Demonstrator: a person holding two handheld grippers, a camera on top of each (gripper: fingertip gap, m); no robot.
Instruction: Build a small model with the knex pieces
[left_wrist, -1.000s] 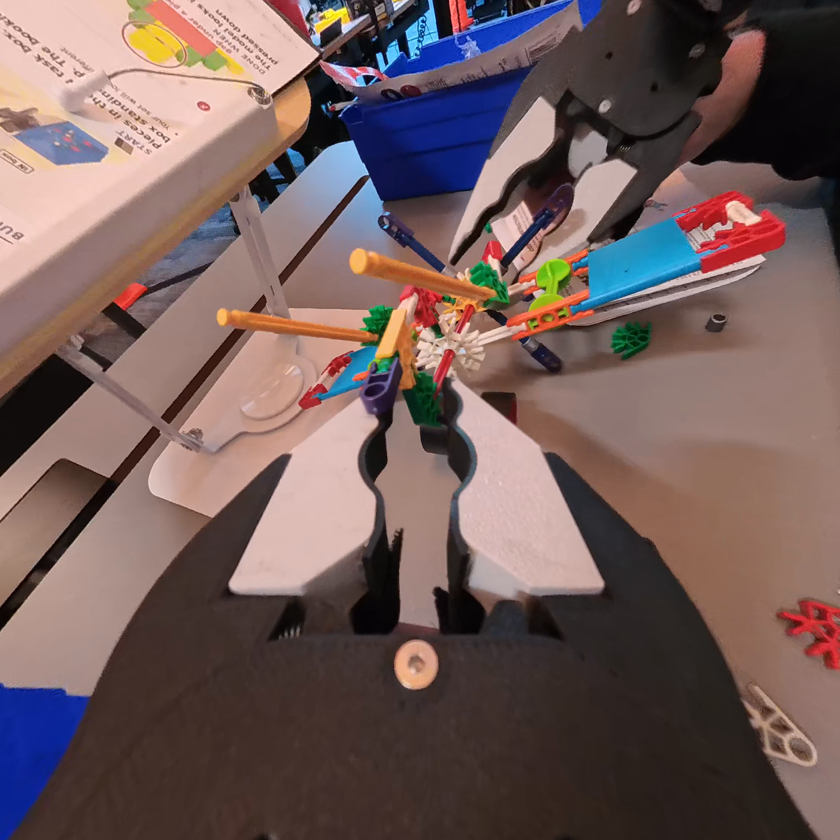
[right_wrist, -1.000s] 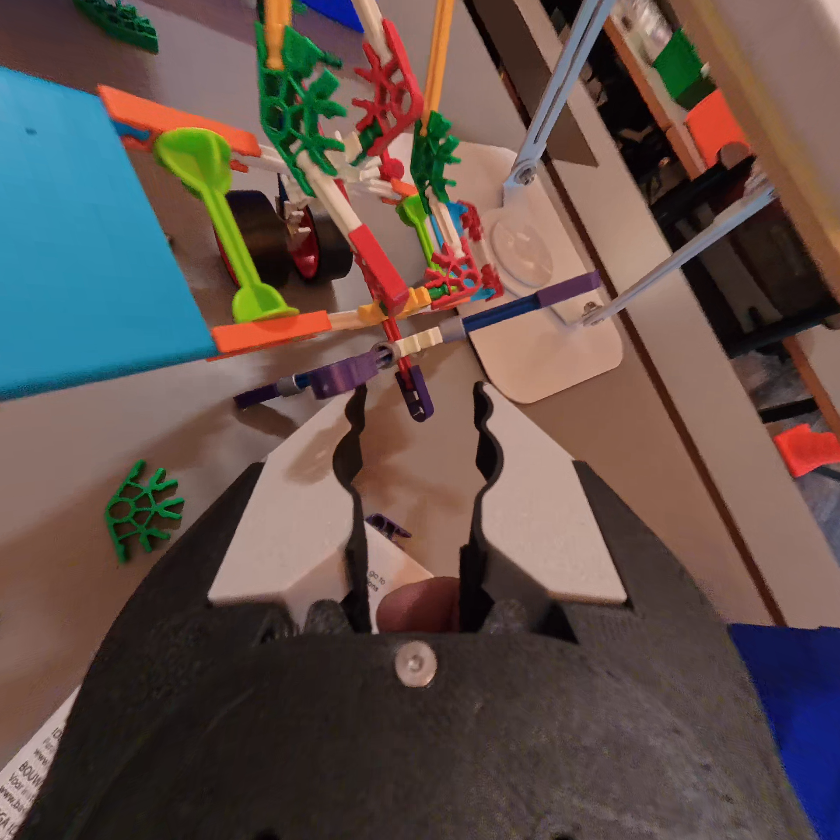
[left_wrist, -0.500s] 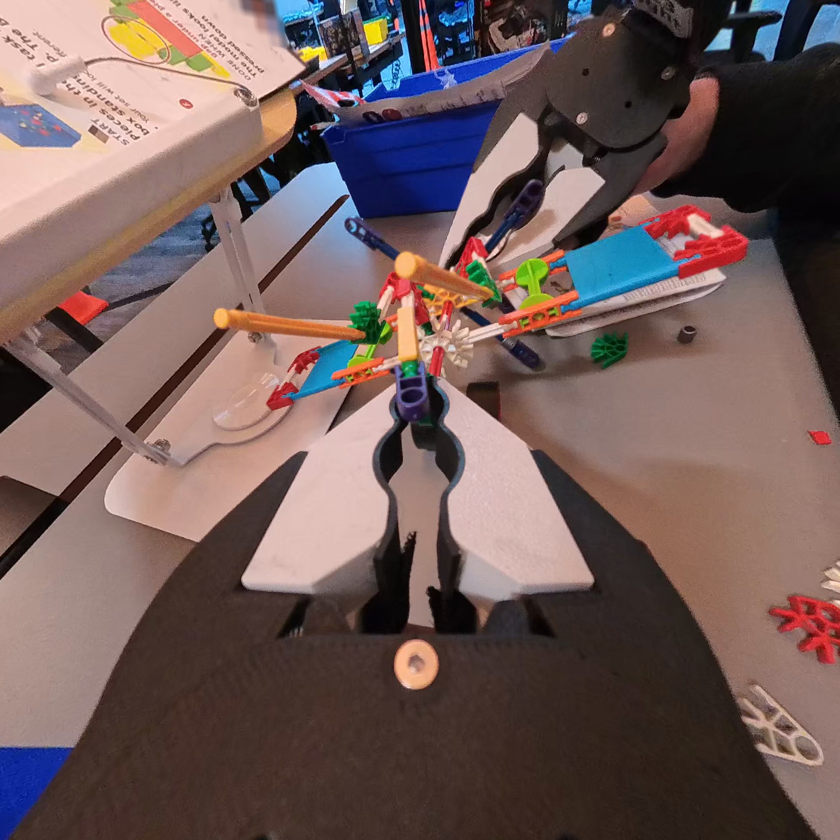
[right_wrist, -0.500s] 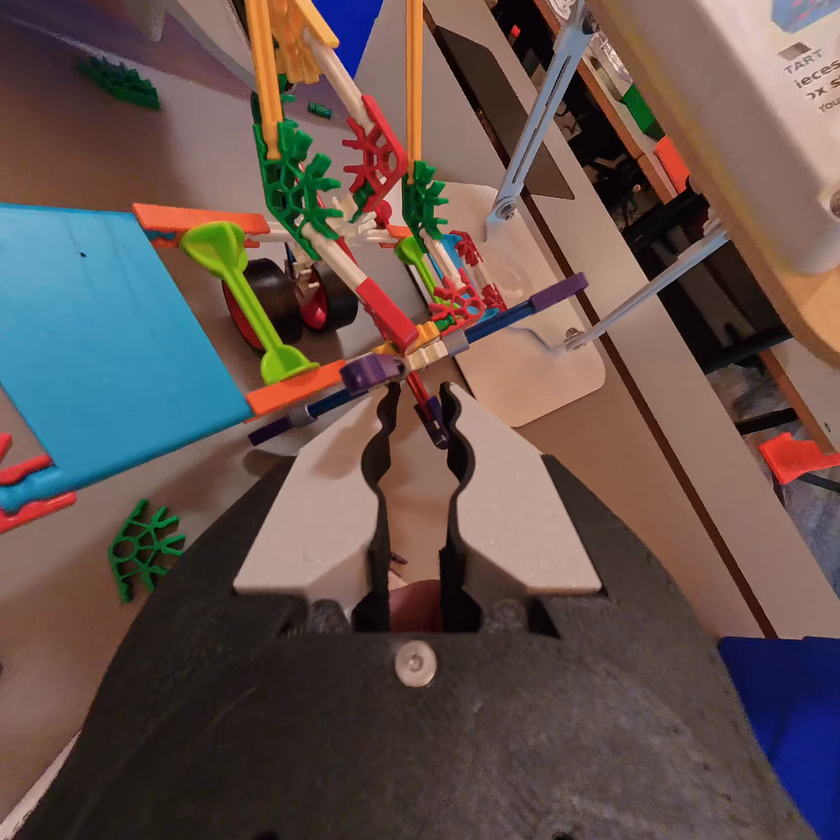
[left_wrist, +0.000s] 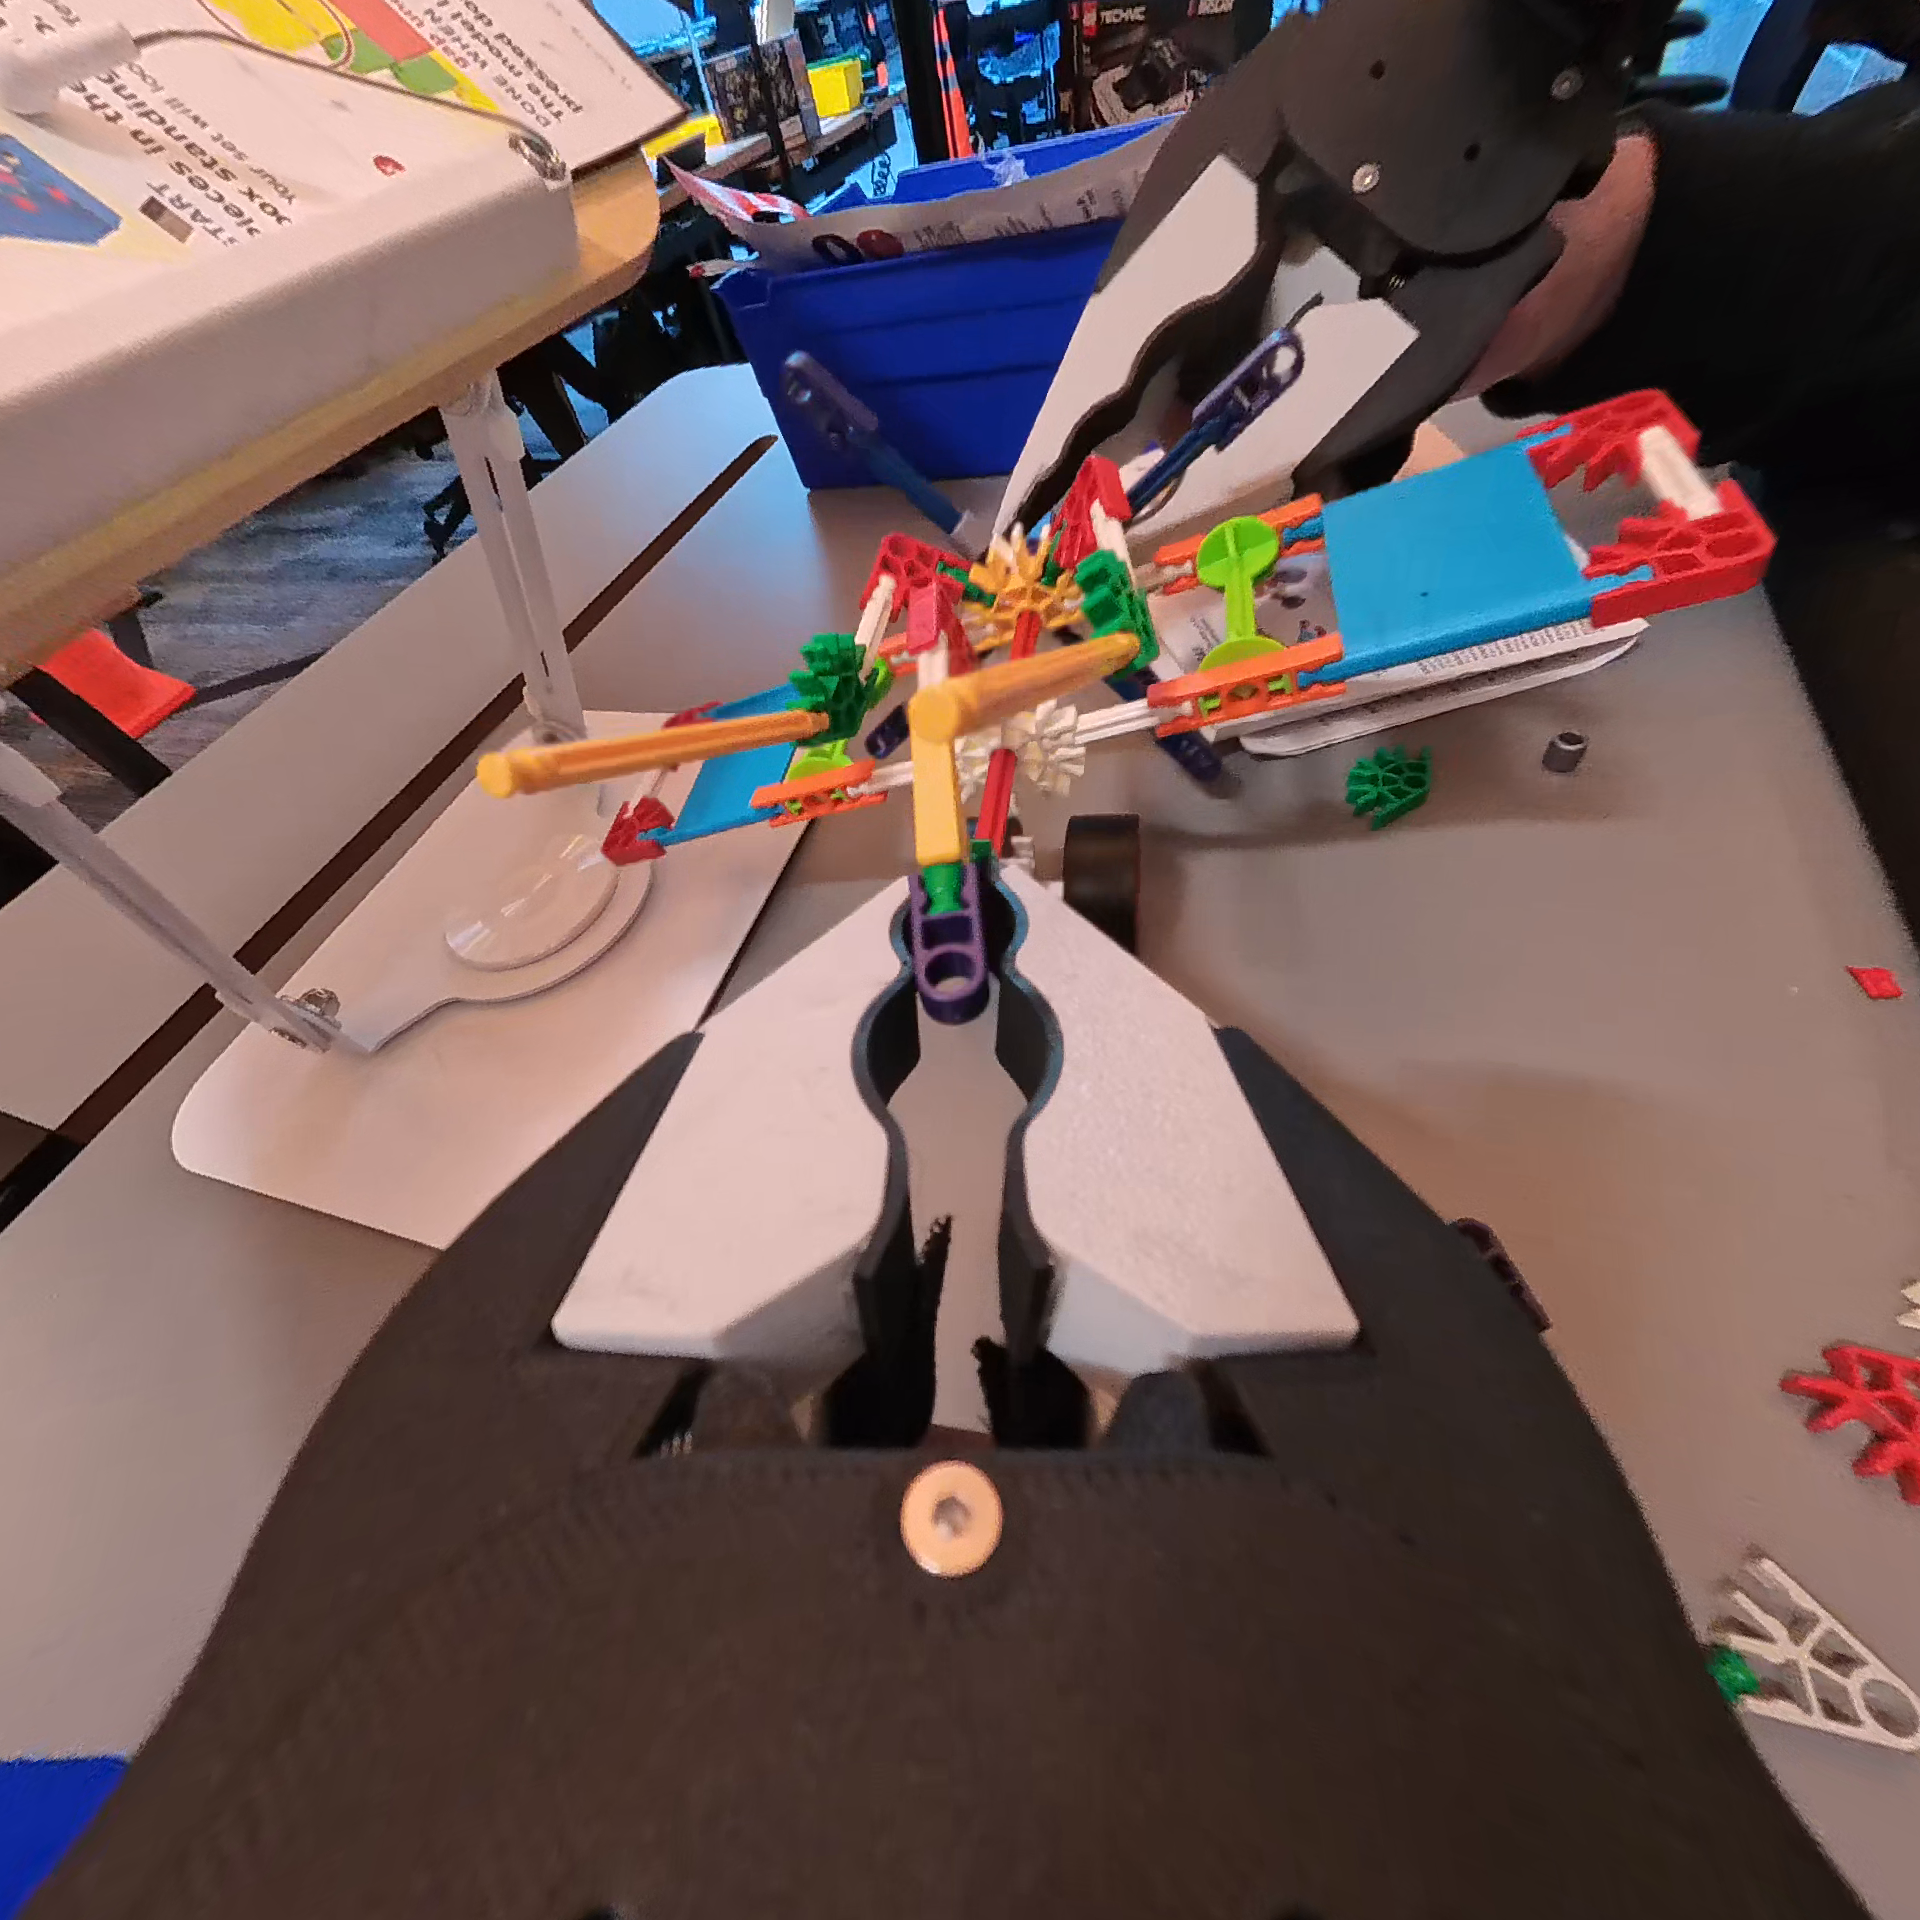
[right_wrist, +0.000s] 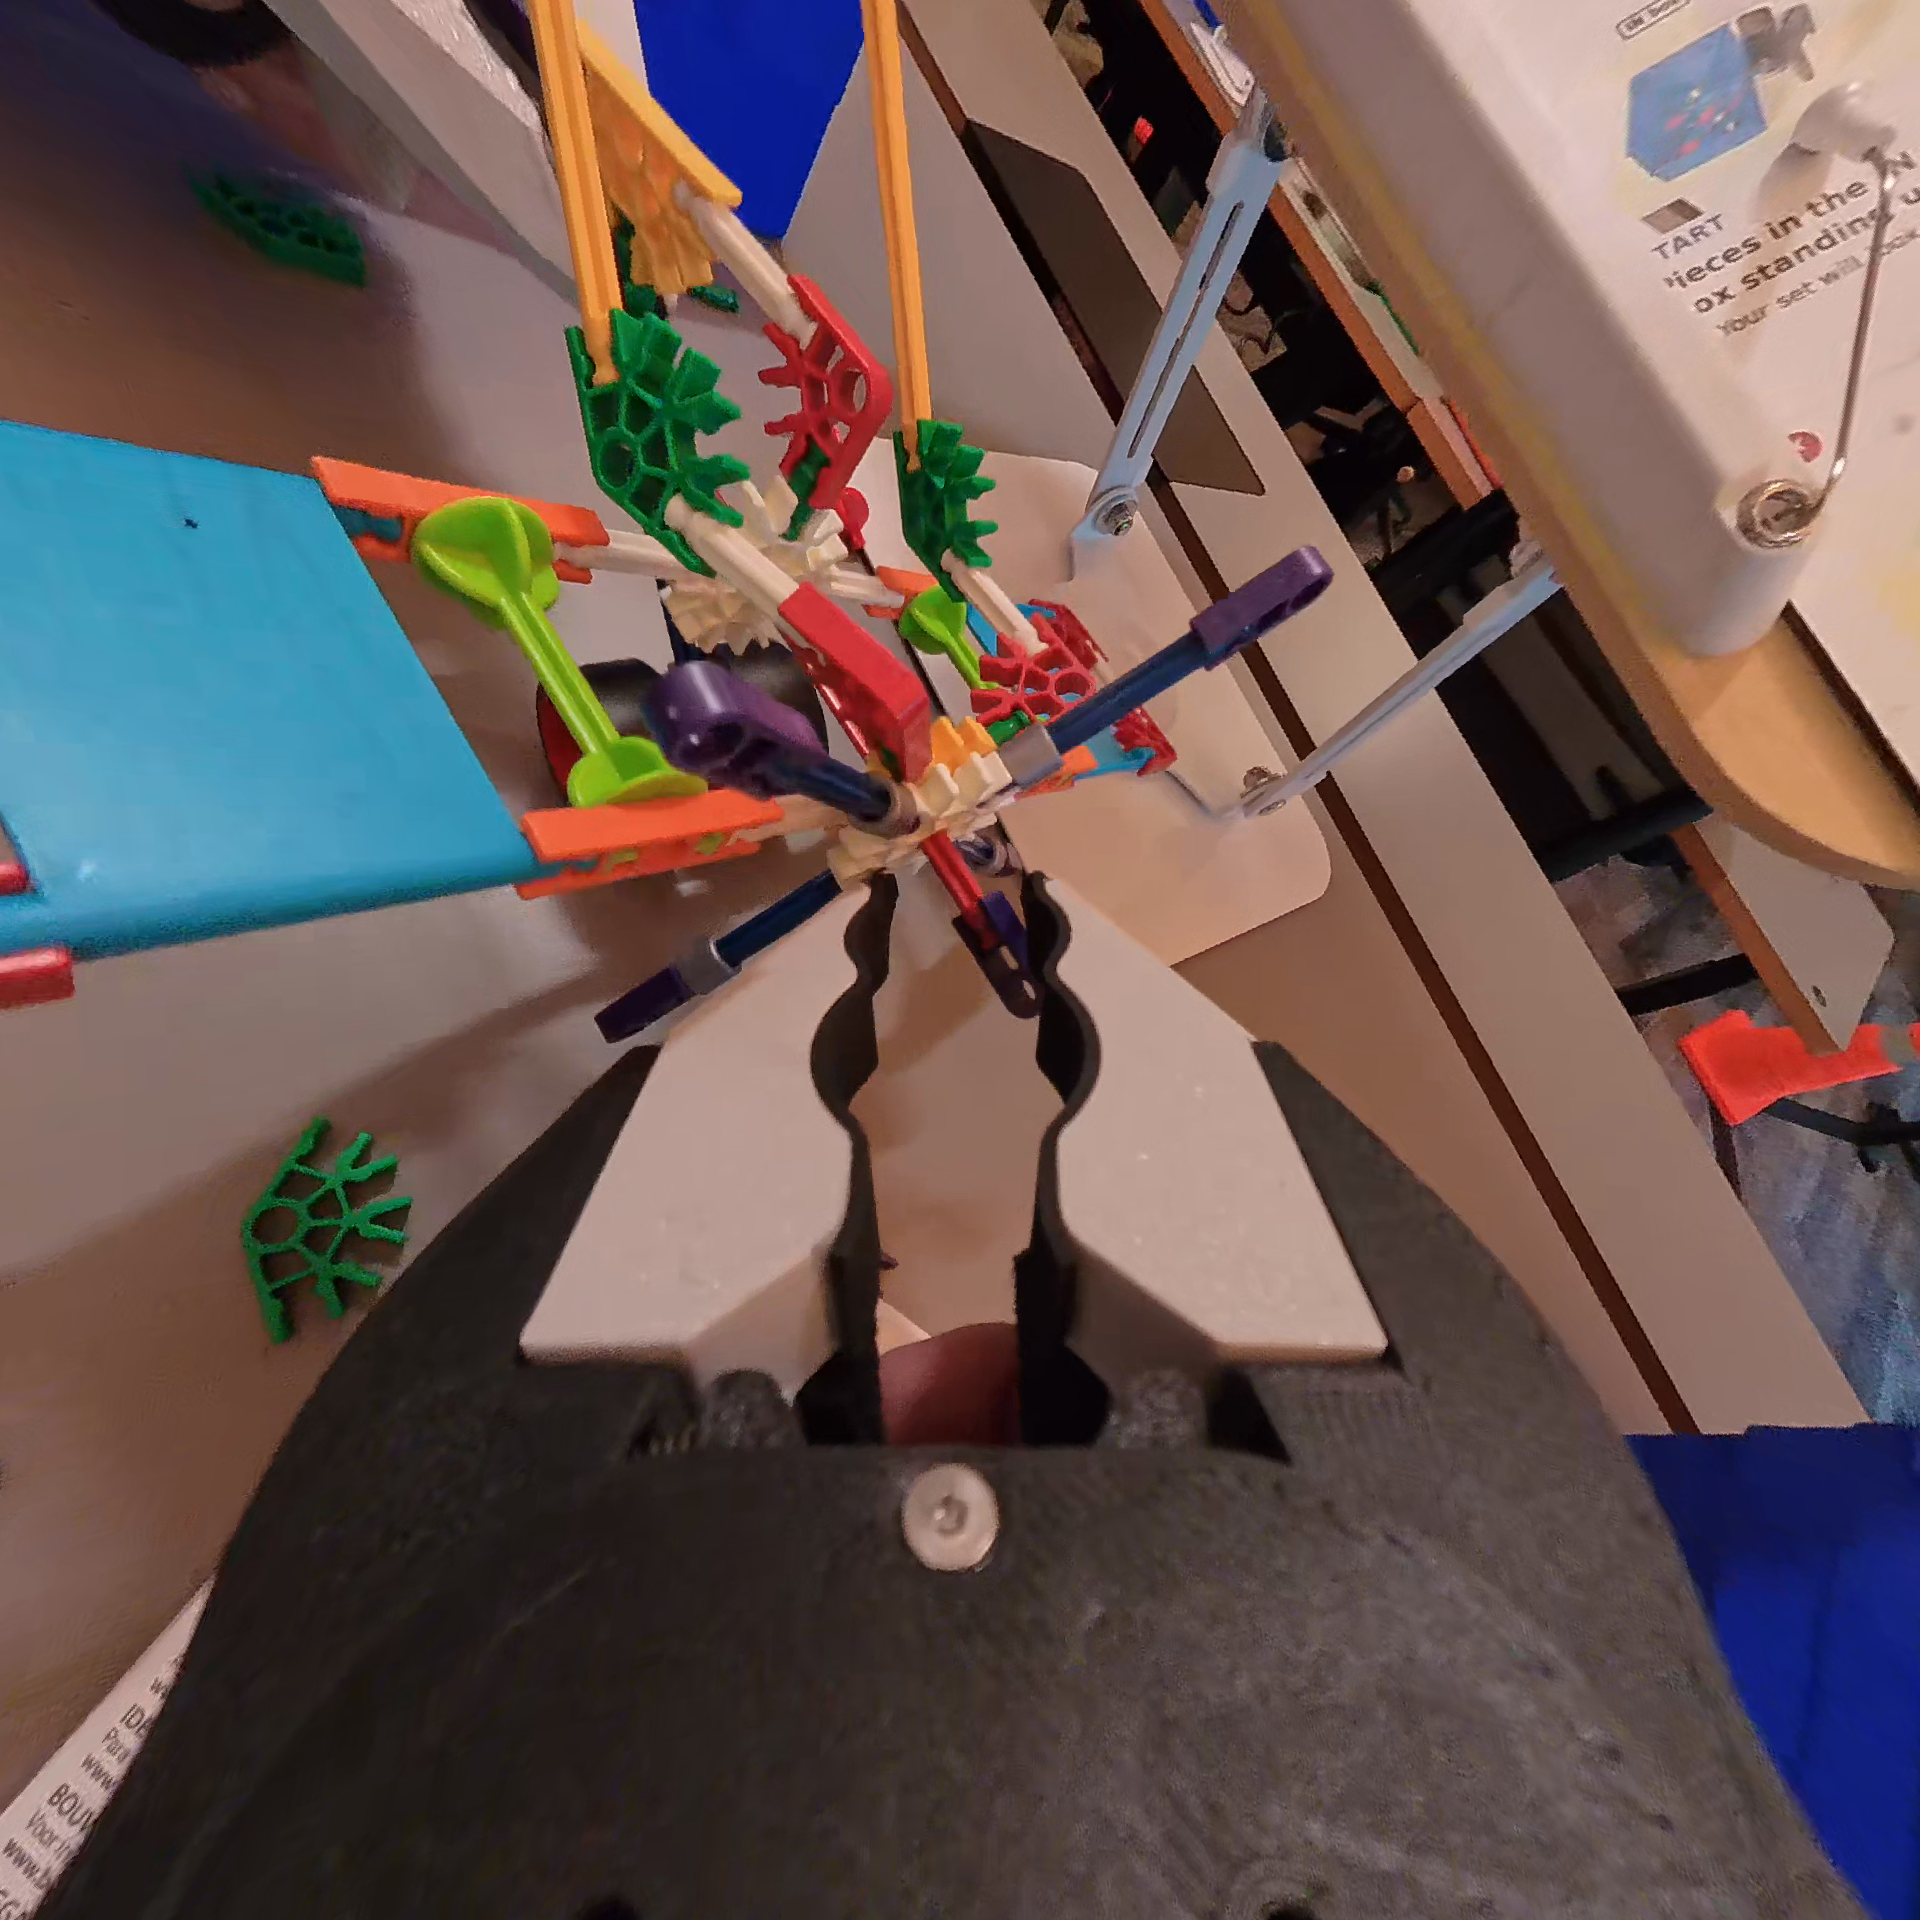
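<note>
A colourful rod-and-connector model (left_wrist: 1023, 665) with blue panels (left_wrist: 1444, 561) sits on the grey table. My left gripper (left_wrist: 951, 925) is shut on a purple connector (left_wrist: 943, 961) at the model's near end, below a yellow rod. My right gripper (right_wrist: 961, 904) is at the model's far side, seen in the left wrist view (left_wrist: 1153, 488). Its jaws stand narrowly apart around a purple-tipped blue rod (right_wrist: 1006, 951). The tip rests against the right finger, with a gap on the other side. Three more purple-tipped blue rods fan out from the white hub (right_wrist: 935, 800).
A white stand base (left_wrist: 468, 1039) carrying a tilted board with a printed sheet (left_wrist: 260, 208) is at the left. A blue bin (left_wrist: 914, 343) stands behind. A loose green connector (left_wrist: 1387, 779), red connector (left_wrist: 1860, 1413), white piece (left_wrist: 1808, 1662) and paper booklet (left_wrist: 1455, 675) lie on the right. One gripper's finger ends stand about 12 centimetres off the other's.
My left gripper moved up to the purple connector and shut on it. My right gripper narrowed from wide open around the purple-tipped rod. The blue rods turned about the hub.
</note>
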